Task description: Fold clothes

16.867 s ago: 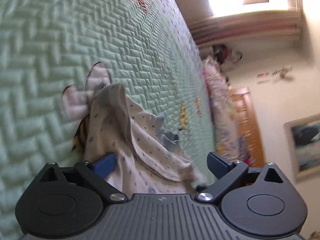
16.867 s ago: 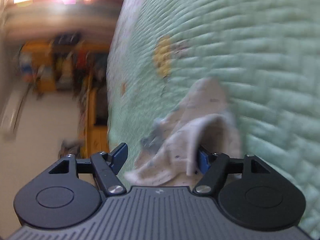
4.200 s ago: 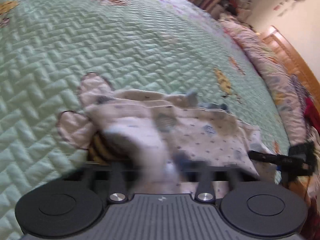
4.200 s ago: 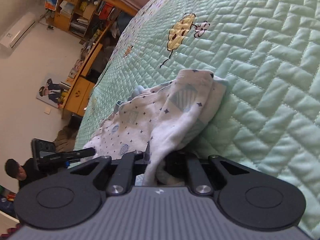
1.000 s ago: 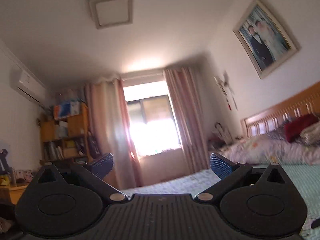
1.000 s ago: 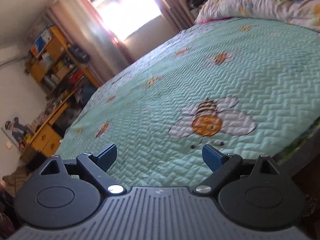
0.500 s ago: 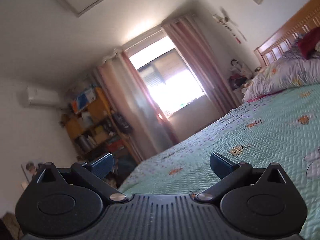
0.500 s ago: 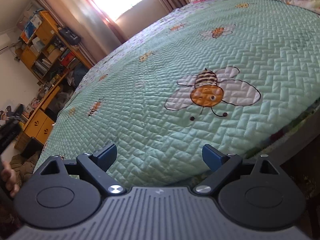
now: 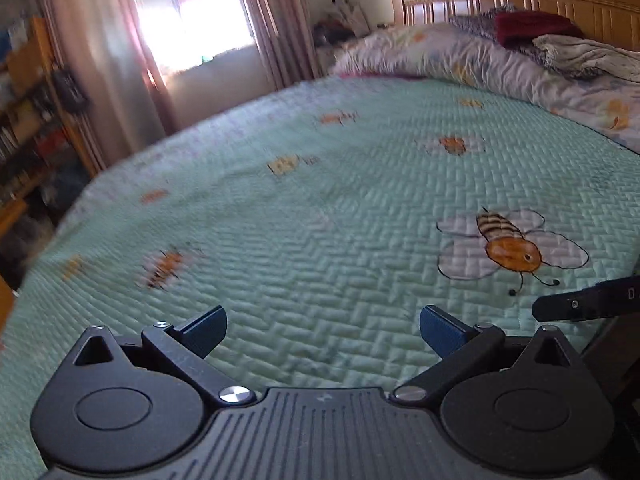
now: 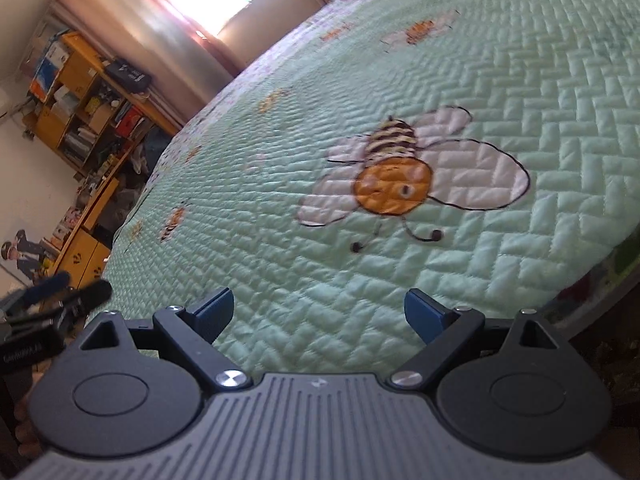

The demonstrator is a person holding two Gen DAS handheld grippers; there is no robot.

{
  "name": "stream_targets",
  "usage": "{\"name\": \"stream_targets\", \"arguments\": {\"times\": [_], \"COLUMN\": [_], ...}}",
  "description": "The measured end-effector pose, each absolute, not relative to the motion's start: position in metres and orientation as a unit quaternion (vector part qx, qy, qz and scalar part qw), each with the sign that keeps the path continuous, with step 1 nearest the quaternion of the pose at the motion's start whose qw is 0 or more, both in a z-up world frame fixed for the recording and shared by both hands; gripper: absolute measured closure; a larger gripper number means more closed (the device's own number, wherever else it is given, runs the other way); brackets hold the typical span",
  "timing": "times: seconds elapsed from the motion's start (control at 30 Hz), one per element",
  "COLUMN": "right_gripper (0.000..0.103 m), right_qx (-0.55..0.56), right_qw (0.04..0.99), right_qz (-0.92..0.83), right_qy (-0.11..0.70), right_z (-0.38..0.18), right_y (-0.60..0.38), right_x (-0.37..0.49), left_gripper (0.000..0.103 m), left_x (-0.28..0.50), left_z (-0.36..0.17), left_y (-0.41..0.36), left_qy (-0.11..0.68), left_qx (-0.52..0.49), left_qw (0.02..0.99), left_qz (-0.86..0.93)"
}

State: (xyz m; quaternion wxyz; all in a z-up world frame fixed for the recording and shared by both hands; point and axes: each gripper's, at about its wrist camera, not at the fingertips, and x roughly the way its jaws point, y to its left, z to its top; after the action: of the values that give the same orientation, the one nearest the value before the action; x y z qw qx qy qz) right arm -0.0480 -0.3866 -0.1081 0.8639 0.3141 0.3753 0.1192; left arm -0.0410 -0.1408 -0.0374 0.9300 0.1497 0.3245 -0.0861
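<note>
No garment shows in either view. My left gripper point(image 9: 323, 326) is open over the near edge of the green quilted bedspread point(image 9: 320, 208), with nothing between its fingers. My right gripper point(image 10: 319, 312) is also open and holds nothing, pointing at the large bee print point(image 10: 394, 182) on the quilt. The same bee print point(image 9: 508, 246) lies to the right in the left wrist view, where a finger of the right gripper point(image 9: 588, 302) pokes in from the right edge. A blurred part of the left gripper point(image 10: 60, 300) shows at the left of the right wrist view.
A rumpled floral duvet point(image 9: 480, 64) with a dark red cloth point(image 9: 536, 28) is piled against the wooden headboard point(image 9: 520, 0). Curtains and a bright window point(image 9: 192, 20) stand beyond the bed. Wooden shelves point(image 10: 80, 92) full of items line the left wall.
The left gripper has tilted down from the ceiling and window to the bedspread. The right gripper has moved closer to the bee print. Both stay open.
</note>
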Motion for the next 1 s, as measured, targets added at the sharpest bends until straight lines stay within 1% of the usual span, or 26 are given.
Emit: {"name": "stream_targets", "arguments": {"times": [0.2, 0.27, 0.57, 1.0], "right_gripper": [0.011, 0.011, 0.011, 0.011], "right_qx": [0.341, 0.351, 0.366, 0.385], "right_qw": [0.854, 0.851, 0.845, 0.838], "right_qz": [0.134, 0.14, 0.161, 0.172], "right_qy": [0.37, 0.365, 0.354, 0.346], "right_z": [-0.124, -0.125, -0.126, -0.131], "right_y": [-0.406, -0.411, -0.423, -0.433], "right_x": [-0.036, -0.034, -0.032, -0.033], "left_gripper": [0.0, 0.0, 0.001, 0.001], "left_x": [-0.018, -0.019, -0.009, 0.011], "left_z": [-0.06, -0.059, -0.055, -0.064], "left_y": [-0.16, -0.164, -0.165, -0.173], "left_qy": [0.366, 0.383, 0.415, 0.456], "left_qx": [0.163, 0.162, 0.151, 0.136], "left_qw": [0.91, 0.903, 0.893, 0.877], "left_qz": [-0.107, -0.109, -0.083, -0.067]}}
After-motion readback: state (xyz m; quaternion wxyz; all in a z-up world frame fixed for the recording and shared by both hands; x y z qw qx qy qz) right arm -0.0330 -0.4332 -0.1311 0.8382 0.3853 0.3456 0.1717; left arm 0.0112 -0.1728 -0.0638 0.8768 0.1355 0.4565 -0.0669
